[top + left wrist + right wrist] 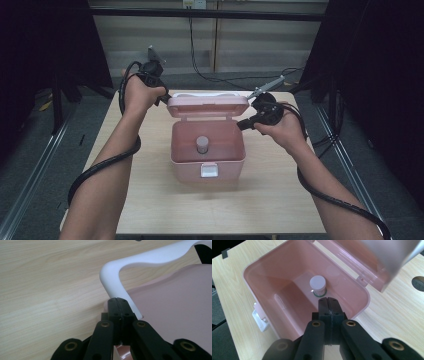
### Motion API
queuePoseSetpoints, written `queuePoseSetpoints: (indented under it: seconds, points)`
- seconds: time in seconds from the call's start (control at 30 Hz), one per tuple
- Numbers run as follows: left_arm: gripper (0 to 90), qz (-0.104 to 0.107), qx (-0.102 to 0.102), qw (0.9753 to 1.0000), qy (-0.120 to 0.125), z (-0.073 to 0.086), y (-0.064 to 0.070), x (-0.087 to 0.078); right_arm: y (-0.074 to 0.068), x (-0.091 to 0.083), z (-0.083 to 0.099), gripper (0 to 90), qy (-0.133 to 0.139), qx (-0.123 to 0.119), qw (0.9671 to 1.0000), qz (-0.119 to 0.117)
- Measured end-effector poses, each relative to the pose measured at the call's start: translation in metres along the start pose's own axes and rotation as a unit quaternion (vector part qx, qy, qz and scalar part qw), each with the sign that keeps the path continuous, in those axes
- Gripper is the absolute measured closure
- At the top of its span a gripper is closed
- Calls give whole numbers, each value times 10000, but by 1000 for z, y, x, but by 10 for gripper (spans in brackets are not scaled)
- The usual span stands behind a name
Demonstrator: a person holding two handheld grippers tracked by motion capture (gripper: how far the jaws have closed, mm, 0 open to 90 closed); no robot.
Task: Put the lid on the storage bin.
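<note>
one small jar stands inside the open pink box.

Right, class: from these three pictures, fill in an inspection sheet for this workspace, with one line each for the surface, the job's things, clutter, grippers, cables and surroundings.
Surface: light wooden table, with a round hole near one edge.
Job's things: pink box at the middle, its lid raised; white handle on the lid; white latch at the front; small jar with a white cap upright inside.
Clutter: nothing seen.
Grippers: left gripper shut, at the lid's corner by the handle; right gripper shut, above the box's rim, holding nothing.
Cables: black cable along each forearm; thin wires on the floor beyond.
Surroundings: dark curtains both sides, grey floor, pale wall panels behind.
</note>
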State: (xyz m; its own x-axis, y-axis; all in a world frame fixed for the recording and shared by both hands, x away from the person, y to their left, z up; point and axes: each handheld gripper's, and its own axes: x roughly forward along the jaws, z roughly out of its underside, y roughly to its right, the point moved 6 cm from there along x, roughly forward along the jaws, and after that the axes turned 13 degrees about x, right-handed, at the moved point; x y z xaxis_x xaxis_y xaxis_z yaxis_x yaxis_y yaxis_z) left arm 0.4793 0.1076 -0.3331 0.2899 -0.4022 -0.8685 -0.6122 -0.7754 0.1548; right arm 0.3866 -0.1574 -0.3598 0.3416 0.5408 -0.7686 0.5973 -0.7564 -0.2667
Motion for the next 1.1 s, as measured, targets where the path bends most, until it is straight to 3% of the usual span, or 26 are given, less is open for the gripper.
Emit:
queuePoseSetpoints:
  seconds: [1.1]
  points:
    - [854, -161, 58, 9998, 29, 6, -1, 3, -3, -1, 13, 900, 74, -116, 9998, -150]
